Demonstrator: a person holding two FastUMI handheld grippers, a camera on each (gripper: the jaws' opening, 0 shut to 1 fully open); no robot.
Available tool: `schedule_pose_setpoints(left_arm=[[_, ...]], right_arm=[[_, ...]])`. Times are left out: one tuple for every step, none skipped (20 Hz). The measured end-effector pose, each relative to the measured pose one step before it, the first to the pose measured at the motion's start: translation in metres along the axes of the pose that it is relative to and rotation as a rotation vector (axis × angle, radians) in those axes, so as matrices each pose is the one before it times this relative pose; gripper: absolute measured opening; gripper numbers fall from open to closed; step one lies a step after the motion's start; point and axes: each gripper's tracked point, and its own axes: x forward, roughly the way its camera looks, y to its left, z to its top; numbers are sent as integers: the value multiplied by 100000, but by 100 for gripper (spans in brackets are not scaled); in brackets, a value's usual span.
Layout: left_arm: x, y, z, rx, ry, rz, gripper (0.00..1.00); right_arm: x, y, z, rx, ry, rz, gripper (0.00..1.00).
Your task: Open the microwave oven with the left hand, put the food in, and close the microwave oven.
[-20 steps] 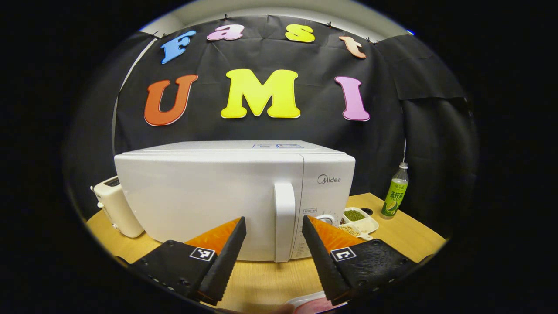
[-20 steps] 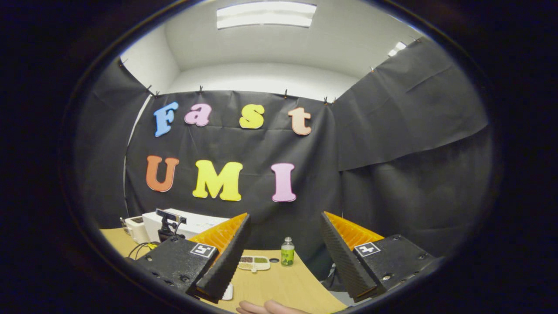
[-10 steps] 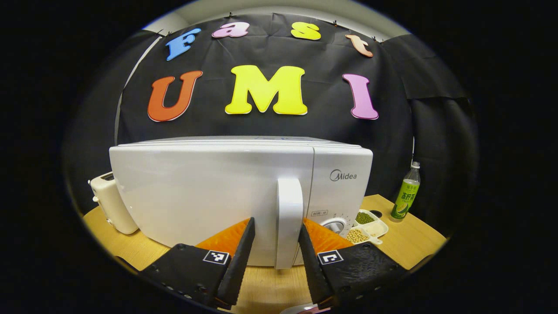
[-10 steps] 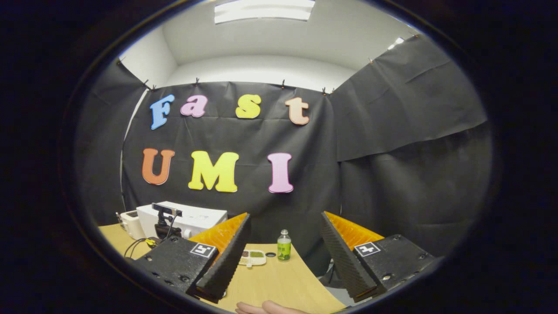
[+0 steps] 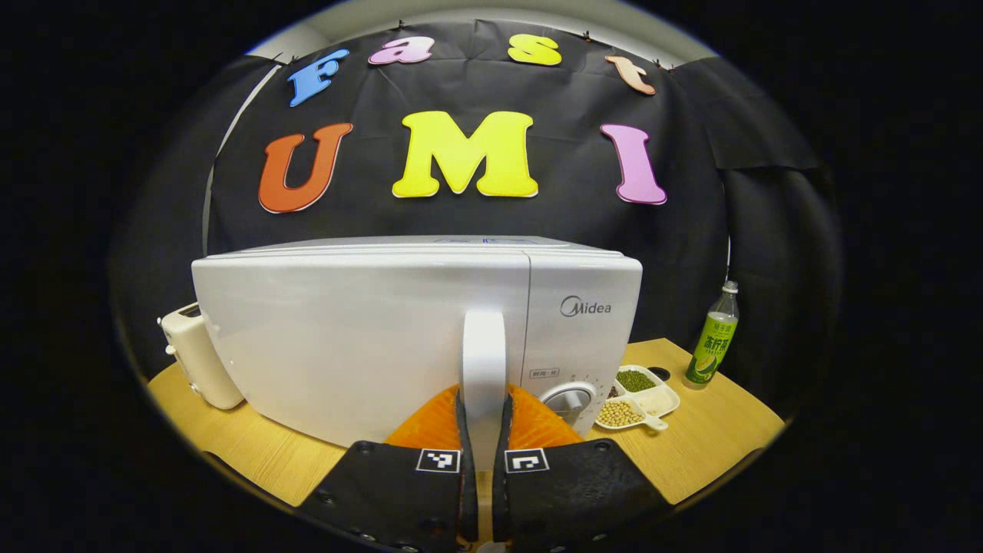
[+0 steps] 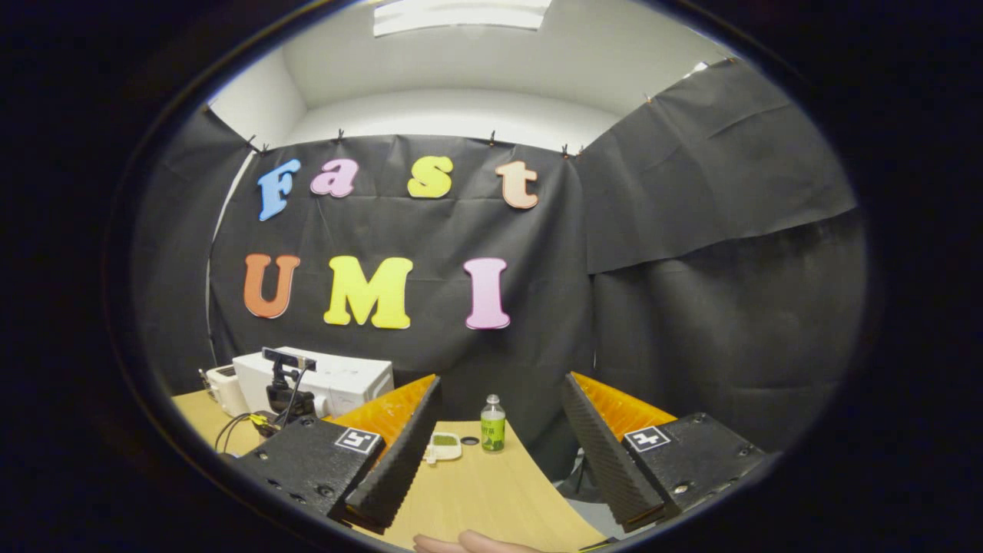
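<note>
The left tongs [image 5: 482, 430] are clamping the handle [image 5: 484, 361] of the closed microwave oven [image 5: 369, 338] on the desk [image 5: 714, 430]. Opening seems under way; next probably pulling outward. The right tongs [image 6: 499, 438] are hovering wide, empty.

Black cloth [image 6: 691, 230] hangs as the booth's wall on all sides seen, pinned along its top edge with small clips and creased in long folds; on the right one sheet overlaps another. Above the cloth a white wall [image 6: 453, 115] rises to a white ceiling, where a long light panel [image 6: 461, 11] glows. A white corner of the room [image 6: 249, 104] shows at the upper left. Below stands a wooden table [image 5: 714, 438] with a pale grain and a rounded edge.
</note>
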Motion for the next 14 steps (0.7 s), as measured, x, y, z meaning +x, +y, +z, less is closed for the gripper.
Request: schedule_pose_setpoints(left_arm=[[-81, -11, -76, -385, 385, -790, 7], [-114, -45, 23, -241, 1078, -412, 7], [-395, 57, -134, -443, 10, 740, 7], [-949, 182, 109, 1442, -1479, 542, 7], [-501, 61, -183, 1886, -1465, -1058, 7], [-703, 6, -118, 2430, -566, -1840, 7], [-713, 89, 5, -164, -706, -1861, 7], [-987, 229, -679, -2648, 2181, -1532, 7], [-1107, 106, -27, -2094, -364, -1356, 7], [-1107, 185, -361, -45, 452, -612, 7], [-1099, 237, 135, 1665, -2096, -83, 7], [-964, 314, -194, 2279, -857, 178, 7], [-937, 369, -1, 1623, -1414, 399, 7], [-863, 434, -421, -158, 74, 454, 7]], right_arm=[[-27, -121, -154, 13, 218, -207, 91], [43, -218, -65, 105, 90, -385, 91], [-10, -135, -90, 183, 15, -179, 91], [-50, -141, -123, 383, 12, -136, 91], [-45, -166, -47, 595, -162, -124, 91], [2, -110, -76, 502, 334, -98, 91], [-18, 21, -396, 156, 764, 175, 91], [-118, 135, -172, -77, 595, 472, 91], [-320, -25, -146, -88, 356, 87, 91], [-315, 47, -17, -203, 18, 90, 91], [-418, -19, 86, -138, -474, 151, 100], [-431, 117, 264, -33, -529, 36, 91], [-427, 72, 65, 9, -326, 54, 100], [-448, 124, 265, 142, -397, 56, 91]])
